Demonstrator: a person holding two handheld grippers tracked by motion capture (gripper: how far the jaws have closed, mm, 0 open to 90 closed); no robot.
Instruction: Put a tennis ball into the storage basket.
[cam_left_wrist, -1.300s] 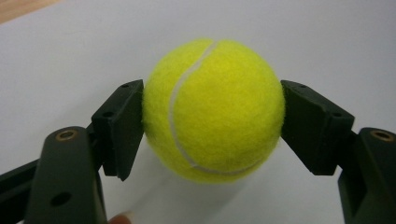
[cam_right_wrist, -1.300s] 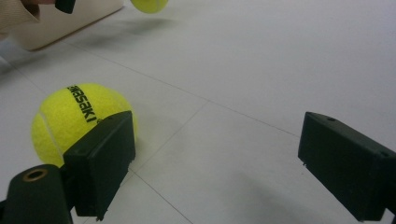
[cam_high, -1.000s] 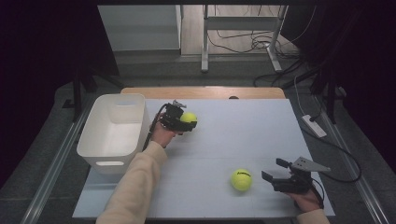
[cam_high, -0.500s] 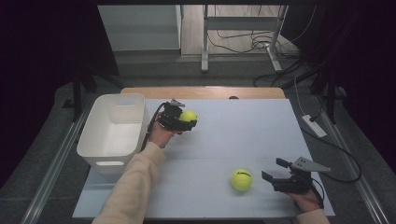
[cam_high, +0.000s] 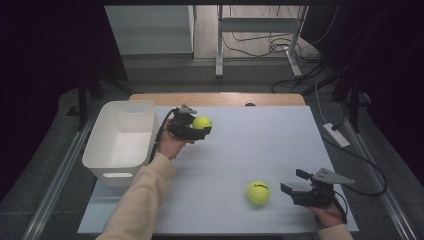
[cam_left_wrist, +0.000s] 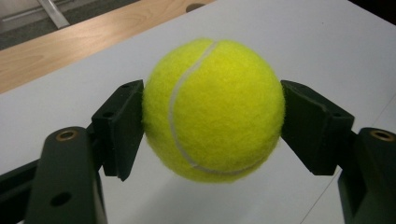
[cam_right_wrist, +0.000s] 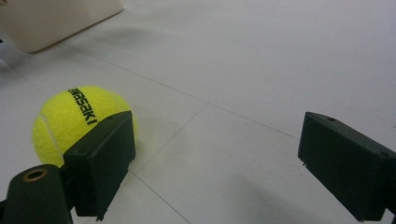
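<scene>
Left gripper (cam_high: 192, 128) pinches a tennis ball (cam_left_wrist: 214, 109) above the desk (cam_high: 280, 145); slack jaws would drop it. Right gripper (cam_high: 300, 191) jaws spread, could nudge the second ball (cam_high: 258, 192) rolling

Lower left of lettered tennis ball (cam_right_wrist: 74, 119) hidden behind near jaw of right gripper (cam_right_wrist: 215, 163); first letters of its print cut short. White bin (cam_right_wrist: 56, 21) cropped by top edge. Sides of held tennis ball (cam_left_wrist: 212, 109) covered by pads (cam_left_wrist: 119, 126) of left gripper (cam_left_wrist: 212, 126).

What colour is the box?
White; the box shows best in the high view.
</scene>
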